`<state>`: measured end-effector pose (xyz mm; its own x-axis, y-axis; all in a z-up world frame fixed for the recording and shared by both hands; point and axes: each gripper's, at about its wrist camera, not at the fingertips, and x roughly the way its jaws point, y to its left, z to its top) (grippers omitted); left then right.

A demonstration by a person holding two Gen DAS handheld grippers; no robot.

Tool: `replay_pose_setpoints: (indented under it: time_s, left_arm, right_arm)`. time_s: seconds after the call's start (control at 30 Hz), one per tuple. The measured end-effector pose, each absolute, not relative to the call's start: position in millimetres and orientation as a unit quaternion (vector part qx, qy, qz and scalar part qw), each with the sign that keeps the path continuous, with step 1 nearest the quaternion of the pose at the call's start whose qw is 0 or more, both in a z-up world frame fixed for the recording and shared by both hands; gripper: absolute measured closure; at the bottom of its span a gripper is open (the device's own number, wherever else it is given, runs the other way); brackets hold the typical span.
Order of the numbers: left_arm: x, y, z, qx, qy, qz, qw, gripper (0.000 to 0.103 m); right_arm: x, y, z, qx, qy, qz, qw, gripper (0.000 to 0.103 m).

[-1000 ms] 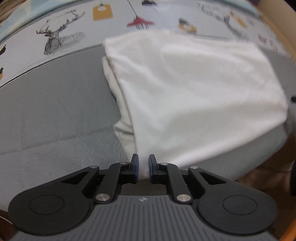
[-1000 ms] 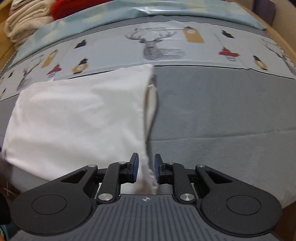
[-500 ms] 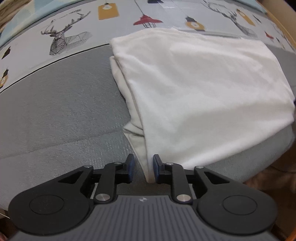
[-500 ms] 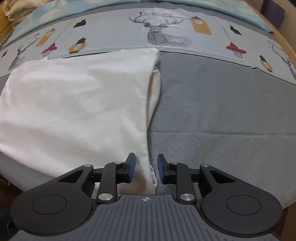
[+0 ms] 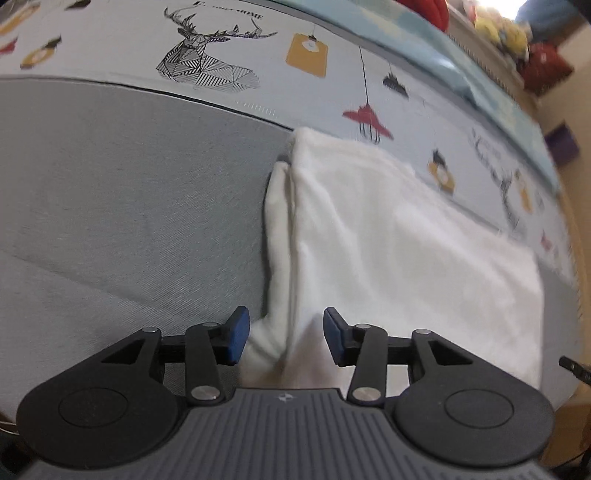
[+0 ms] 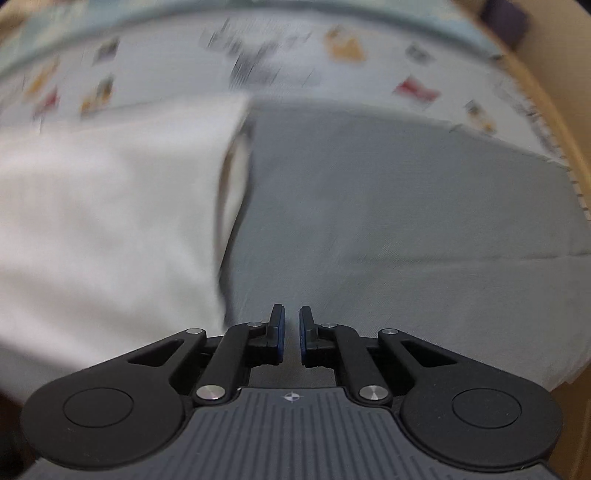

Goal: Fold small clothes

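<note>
A white folded garment (image 5: 388, 240) lies flat on the grey bed cover (image 5: 129, 184). In the left wrist view its near left corner sits between the pads of my left gripper (image 5: 286, 339). Those jaws are opening and stand wide, with neither pad pressing the cloth. The right wrist view is blurred. There the garment (image 6: 110, 221) fills the left half, and its folded right edge ends just left of my right gripper (image 6: 291, 332). The right jaws are closing and stand nearly together over bare grey cover (image 6: 388, 203), with nothing between them.
Beyond the grey cover is a pale sheet printed with a deer (image 5: 207, 62), tags and lamps. Red and yellow soft things (image 5: 517, 33) are piled at the far right. A tan wooden bed frame (image 6: 546, 92) borders the right side.
The left jaws have spread wide and let the garment's corner go, and the left view has rolled and shifted. The right gripper has slid off the garment's corner to the right and closed.
</note>
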<state>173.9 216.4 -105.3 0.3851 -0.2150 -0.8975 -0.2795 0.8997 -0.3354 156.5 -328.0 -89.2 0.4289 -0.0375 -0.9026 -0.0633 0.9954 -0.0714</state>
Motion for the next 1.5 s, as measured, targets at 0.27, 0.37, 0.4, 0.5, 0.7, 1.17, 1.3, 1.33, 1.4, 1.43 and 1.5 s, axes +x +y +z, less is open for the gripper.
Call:
replay_pose_setpoints:
  time_s: [0.27, 0.37, 0.4, 0.5, 0.7, 1.17, 1.3, 1.33, 1.4, 1.43, 1.5]
  left_arm:
    - [206, 208, -134, -0.225, 0.580, 0.008, 0.783, 0.054]
    - [212, 203, -144, -0.217, 0.592, 0.012, 0.776, 0.057]
    - [213, 201, -145, -0.217, 0.590, 0.012, 0.777, 0.069]
    - [215, 196, -142, -0.207, 0.587, 0.004, 0.783, 0.086]
    - [198, 205, -118, -0.169, 0.567, 0.003, 0.806, 0.090]
    - [180, 167, -53, -0.126, 0.544, 0.021, 0.829, 0.091]
    - [194, 108, -32, -0.168, 0.523, -0.046, 0.834, 0.091]
    - [196, 90, -29, -0.181, 0.518, -0.065, 0.834, 0.091]
    - [200, 51, -23, -0.211, 0.511, -0.105, 0.827, 0.091]
    - [200, 34, -22, -0.222, 0.509, -0.119, 0.823, 0.091]
    - [205, -5, -24, -0.238, 0.508, -0.152, 0.814, 0.090]
  right_arm:
    - [134, -366, -13, 0.024, 0.399, 0.018, 0.917, 0.094]
    - [124, -375, -15, 0.039, 0.388, 0.003, 0.921, 0.094]
    - [125, -376, -15, 0.046, 0.389, -0.004, 0.920, 0.094]
    - [127, -370, -10, 0.047, 0.372, -0.029, 0.926, 0.094]
    - [143, -356, -25, 0.062, 0.395, -0.050, 0.915, 0.094]
    - [131, -300, -44, -0.032, 0.370, 0.006, 0.928, 0.090]
    - [126, -304, -41, -0.029, 0.362, 0.016, 0.932, 0.089]
    - [125, -306, -40, -0.027, 0.361, 0.014, 0.932, 0.089]
    - [125, -312, -40, -0.016, 0.362, 0.006, 0.932, 0.089]
    - [125, -317, -40, -0.006, 0.364, 0.000, 0.932, 0.089]
    - [124, -324, -40, 0.010, 0.365, -0.011, 0.931, 0.089]
